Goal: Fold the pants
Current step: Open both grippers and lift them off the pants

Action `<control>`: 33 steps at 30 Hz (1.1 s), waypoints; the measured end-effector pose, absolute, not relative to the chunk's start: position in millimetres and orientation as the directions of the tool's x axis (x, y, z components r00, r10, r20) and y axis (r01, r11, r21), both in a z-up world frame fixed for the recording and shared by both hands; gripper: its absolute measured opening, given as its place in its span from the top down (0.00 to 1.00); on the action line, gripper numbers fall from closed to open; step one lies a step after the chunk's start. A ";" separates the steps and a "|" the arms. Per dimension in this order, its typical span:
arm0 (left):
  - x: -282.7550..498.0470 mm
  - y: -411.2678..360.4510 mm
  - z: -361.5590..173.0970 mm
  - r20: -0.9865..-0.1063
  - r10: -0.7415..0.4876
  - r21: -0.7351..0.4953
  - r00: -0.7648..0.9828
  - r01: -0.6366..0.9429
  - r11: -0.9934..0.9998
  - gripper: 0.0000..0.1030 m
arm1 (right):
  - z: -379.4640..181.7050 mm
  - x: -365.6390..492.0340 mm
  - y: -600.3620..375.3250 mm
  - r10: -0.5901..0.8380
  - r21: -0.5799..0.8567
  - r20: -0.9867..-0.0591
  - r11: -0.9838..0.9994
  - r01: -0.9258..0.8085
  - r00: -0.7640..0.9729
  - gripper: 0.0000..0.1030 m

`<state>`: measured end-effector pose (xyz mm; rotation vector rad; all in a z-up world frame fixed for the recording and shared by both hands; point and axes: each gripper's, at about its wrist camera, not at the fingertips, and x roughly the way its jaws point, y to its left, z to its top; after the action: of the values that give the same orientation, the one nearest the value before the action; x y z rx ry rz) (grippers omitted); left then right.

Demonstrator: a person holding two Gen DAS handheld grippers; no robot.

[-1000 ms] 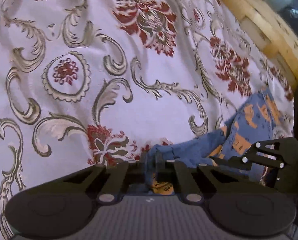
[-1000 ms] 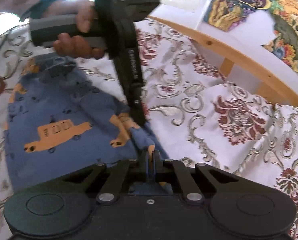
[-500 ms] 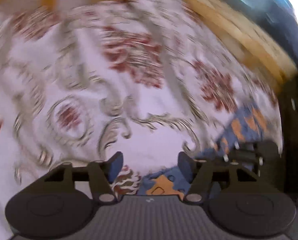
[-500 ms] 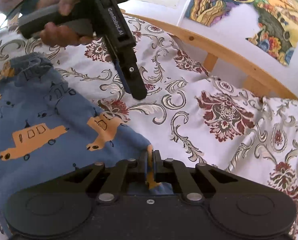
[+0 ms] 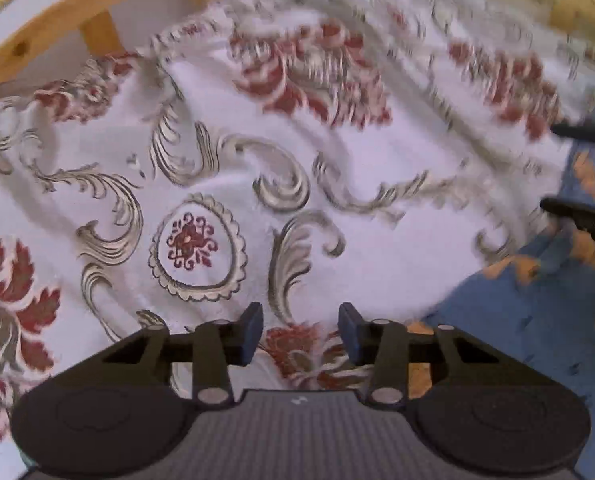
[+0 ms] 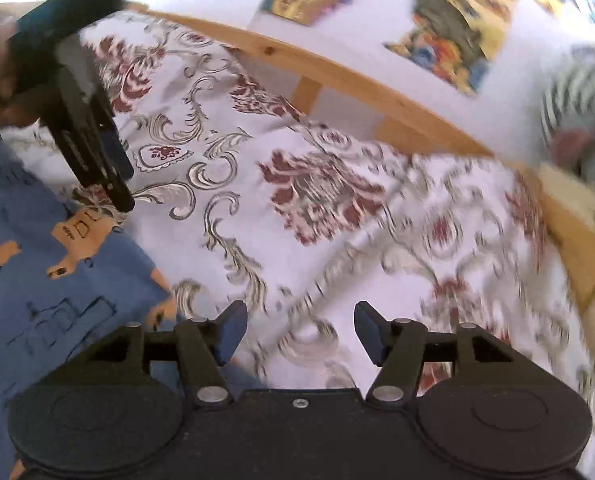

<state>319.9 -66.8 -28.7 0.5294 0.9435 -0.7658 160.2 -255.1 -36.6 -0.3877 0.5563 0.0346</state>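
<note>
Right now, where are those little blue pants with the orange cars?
The blue pants lie flat on the floral bedspread, low on the left in the right wrist view, beneath the left gripper; neither gripper holds them.

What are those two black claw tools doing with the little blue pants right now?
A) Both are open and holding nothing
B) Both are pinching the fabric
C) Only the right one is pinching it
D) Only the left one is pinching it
A: the left gripper and the right gripper both show a wide gap between their fingers with only bedspread behind it, while the pants lie loose beside them.
</note>
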 end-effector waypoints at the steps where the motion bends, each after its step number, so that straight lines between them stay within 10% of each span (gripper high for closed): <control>1: 312.0 -59.3 -20.8 -0.844 -0.392 0.042 0.366 0.773 0.633 0.37 | -35.0 156.1 -263.2 -0.076 -0.333 -0.538 0.934 -0.130 0.839 0.37; 7: 245.2 -24.2 -5.4 -0.743 -0.592 -0.162 0.313 0.774 0.612 0.23 | -49.5 162.4 -294.9 0.005 -0.176 -0.652 0.972 -0.158 0.759 0.37; 11: 208.2 -9.2 -38.2 -0.845 -0.496 -0.165 0.199 0.786 0.596 0.22 | -71.3 162.9 -304.4 -0.120 -0.302 -0.621 0.949 -0.095 0.775 0.16; 16: 181.4 16.6 -47.6 -0.874 -0.427 -0.086 0.231 0.791 0.605 0.22 | -54.6 157.7 -326.1 -0.247 -0.294 -0.569 0.952 0.087 0.785 0.21; 23: 163.8 27.8 -12.2 -0.862 -0.456 -0.143 0.221 0.757 0.637 0.16 | -27.6 99.1 -290.6 0.046 -0.150 -0.628 0.973 -0.178 0.777 0.21; 26: 150.6 13.8 -5.5 -0.829 -0.507 -0.136 0.234 0.796 0.590 0.14 | -26.0 74.4 -260.8 0.142 -0.151 -0.641 0.940 -0.305 0.754 0.26; 33: 136.8 -24.1 -45.7 -0.898 -0.416 -0.081 0.142 0.876 0.475 0.26 | -49.6 71.2 -215.7 0.230 -0.139 -0.729 0.873 -0.468 0.644 0.74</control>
<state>136.8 -24.1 -45.7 0.5372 1.0507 -0.9996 71.2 -215.7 -49.6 -0.3313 0.7752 0.4057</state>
